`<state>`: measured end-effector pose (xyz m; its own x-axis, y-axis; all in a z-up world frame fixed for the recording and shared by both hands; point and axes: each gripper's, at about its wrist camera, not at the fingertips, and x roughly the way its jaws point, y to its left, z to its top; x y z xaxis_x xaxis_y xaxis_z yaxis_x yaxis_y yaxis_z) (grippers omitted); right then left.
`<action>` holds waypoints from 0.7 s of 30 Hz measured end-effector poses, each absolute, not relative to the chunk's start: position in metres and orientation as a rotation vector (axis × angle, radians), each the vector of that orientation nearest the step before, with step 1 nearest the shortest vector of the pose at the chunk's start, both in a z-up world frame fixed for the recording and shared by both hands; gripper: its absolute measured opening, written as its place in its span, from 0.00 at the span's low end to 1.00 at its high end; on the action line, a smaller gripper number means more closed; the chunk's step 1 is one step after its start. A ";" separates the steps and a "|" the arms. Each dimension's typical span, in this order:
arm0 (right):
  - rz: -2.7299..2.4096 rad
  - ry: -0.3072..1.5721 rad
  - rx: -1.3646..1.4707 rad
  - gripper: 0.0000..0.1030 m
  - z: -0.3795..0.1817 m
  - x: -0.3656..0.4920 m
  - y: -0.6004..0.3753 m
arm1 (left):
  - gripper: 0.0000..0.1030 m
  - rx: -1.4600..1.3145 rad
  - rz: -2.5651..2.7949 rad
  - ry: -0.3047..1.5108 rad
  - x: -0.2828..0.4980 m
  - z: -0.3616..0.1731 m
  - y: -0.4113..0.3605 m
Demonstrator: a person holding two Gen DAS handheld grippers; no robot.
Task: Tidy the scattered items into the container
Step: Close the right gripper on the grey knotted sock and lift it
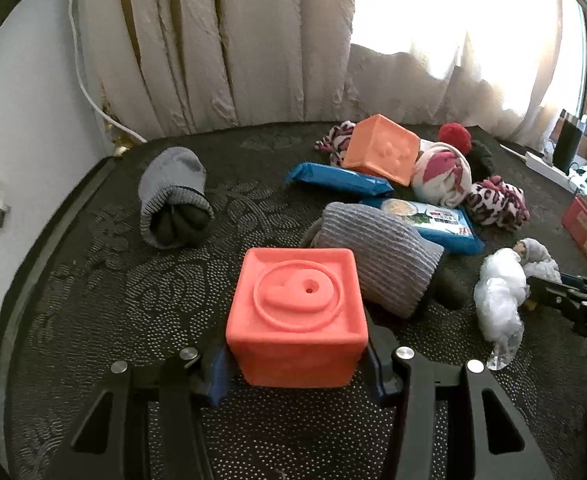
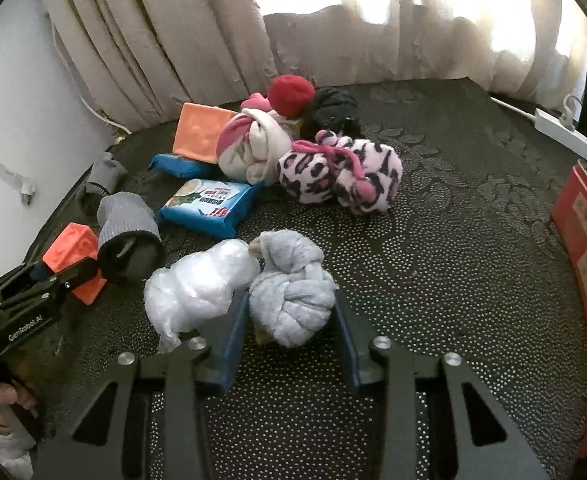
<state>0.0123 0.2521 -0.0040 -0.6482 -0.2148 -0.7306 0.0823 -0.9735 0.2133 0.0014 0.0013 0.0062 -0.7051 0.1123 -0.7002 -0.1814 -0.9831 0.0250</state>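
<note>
Orange-red and soft-looking, the toy cube (image 1: 297,320) sits between the fingers of your left hand-held gripper (image 1: 297,360), which press both its sides; the broad flat faces give the pads a firm hold, so it is taken low, near its base. Your right hand-held gripper (image 2: 291,332) has its fingers on either side of the grey knotted sock (image 2: 289,300). They stand close to it, but I cannot tell if they already squeeze it. The clear plastic bundle (image 2: 197,288) lies just beside, touching the left finger, so I judge it may drag along.

The other things lie scattered on the dark patterned desk (image 2: 453,240): two blue packets (image 2: 207,208), a second orange cube (image 2: 199,132), rolled grey hats (image 1: 173,196), spotted pink socks (image 2: 333,172). The red box (image 2: 585,256) at the right edge is probably the container; its inside is hidden, so what it holds I cannot say
</note>
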 end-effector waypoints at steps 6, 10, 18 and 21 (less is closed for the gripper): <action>-2.728 -0.254 1.211 0.43 0.002 0.015 0.251 | 0.52 -1.081 2.812 0.149 0.007 0.014 0.010; -2.748 -0.256 1.190 0.43 0.005 0.019 0.254 | 0.52 -1.058 2.822 0.160 0.012 0.019 0.019; -2.772 -0.292 1.162 0.43 0.010 0.024 0.261 | 0.52 -1.014 2.817 0.201 0.023 0.028 0.042; -2.782 -0.309 1.149 0.43 0.012 0.026 0.262 | 0.52 -0.999 2.809 0.223 0.027 0.031 0.050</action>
<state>0.0262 0.2619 0.0118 -0.7058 -0.1837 -0.6842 0.0293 -0.9725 0.2309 0.0273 0.0504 0.0305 -0.7667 0.0925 -0.6354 -0.1915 -0.9775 0.0888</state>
